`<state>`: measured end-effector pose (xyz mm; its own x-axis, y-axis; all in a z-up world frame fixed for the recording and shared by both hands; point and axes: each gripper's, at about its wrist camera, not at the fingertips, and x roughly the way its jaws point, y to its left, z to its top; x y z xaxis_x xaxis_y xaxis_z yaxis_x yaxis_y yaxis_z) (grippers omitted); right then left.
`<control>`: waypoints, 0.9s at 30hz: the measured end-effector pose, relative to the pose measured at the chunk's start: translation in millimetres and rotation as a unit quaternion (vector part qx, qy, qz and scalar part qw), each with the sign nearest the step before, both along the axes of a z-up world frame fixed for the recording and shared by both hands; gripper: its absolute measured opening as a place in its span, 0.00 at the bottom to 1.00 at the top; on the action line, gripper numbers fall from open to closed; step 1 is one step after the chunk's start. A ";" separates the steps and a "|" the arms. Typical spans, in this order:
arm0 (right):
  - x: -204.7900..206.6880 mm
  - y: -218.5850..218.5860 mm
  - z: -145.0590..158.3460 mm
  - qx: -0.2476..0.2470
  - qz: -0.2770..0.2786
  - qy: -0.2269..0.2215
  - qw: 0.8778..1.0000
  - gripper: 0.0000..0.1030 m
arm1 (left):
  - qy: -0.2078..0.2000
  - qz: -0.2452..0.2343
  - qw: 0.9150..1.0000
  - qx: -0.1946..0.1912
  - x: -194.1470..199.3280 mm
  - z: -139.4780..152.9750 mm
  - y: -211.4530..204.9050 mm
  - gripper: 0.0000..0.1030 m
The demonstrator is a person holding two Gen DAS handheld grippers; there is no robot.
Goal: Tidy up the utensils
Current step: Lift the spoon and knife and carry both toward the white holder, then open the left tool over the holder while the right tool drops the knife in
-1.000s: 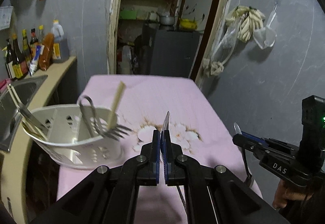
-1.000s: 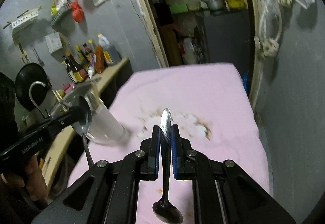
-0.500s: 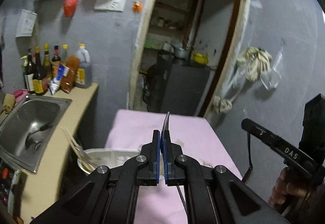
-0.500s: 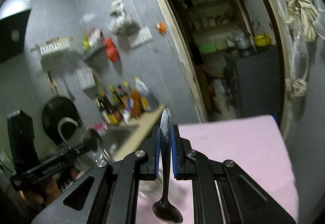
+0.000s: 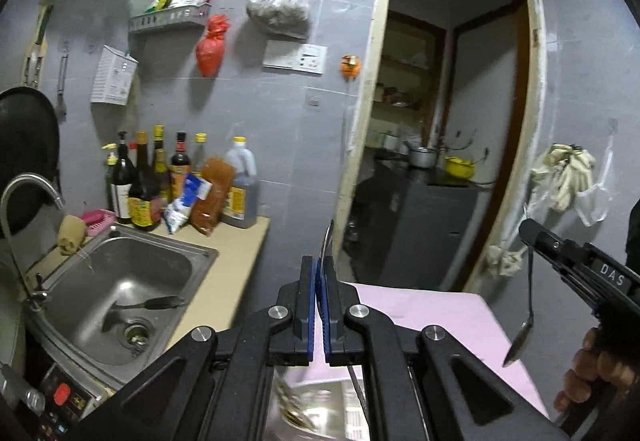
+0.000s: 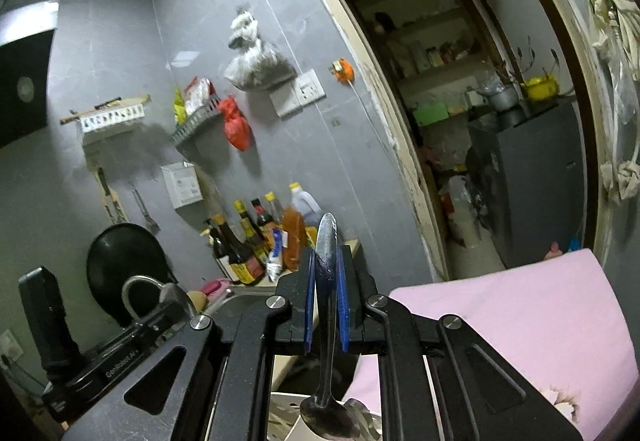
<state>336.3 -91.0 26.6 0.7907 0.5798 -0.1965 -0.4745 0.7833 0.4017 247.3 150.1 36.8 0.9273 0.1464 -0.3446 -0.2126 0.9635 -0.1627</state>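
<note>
My left gripper [image 5: 320, 266] is shut on a thin metal spoon [image 5: 328, 239], seen edge-on, its end sticking up past the blue pads. My right gripper [image 6: 326, 261] is shut on the handle of a second spoon [image 6: 329, 419], whose bowl hangs below the jaws. In the left wrist view that right gripper [image 5: 529, 232] is at the right, its spoon [image 5: 520, 337] dangling over the pink tablecloth [image 5: 460, 321]. The white utensil basket [image 6: 286, 417] shows only at the bottom edge under both grippers, blurred [image 5: 320, 409]. The left gripper [image 6: 170, 307] appears low left in the right wrist view.
A steel sink [image 5: 120, 281] with a faucet [image 5: 24, 189] lies left of the table. Sauce bottles [image 5: 160, 181] stand on the counter behind it. A black pan [image 6: 120, 265] hangs on the wall. An open doorway [image 5: 440, 161] leads to a back room. A hand [image 5: 592, 373] grips the right tool.
Both grippers have lifted and tipped upward, each still clamped on its spoon. The basket and tabletop slid down to the bottom of the views; the wall, sink and bottles came in.
</note>
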 end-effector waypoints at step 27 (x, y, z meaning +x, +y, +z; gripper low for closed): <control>17.1 25.8 -67.3 -0.063 -0.007 0.085 0.994 0.09 | 0.070 -0.025 0.997 -0.013 31.2 -60.5 6.6 0.04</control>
<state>353.5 -65.2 -40.8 0.7484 0.5311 -0.3974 -0.3967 0.8385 0.3735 278.5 156.7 -23.6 0.8761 0.0915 -0.4733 -0.1872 0.9694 -0.1591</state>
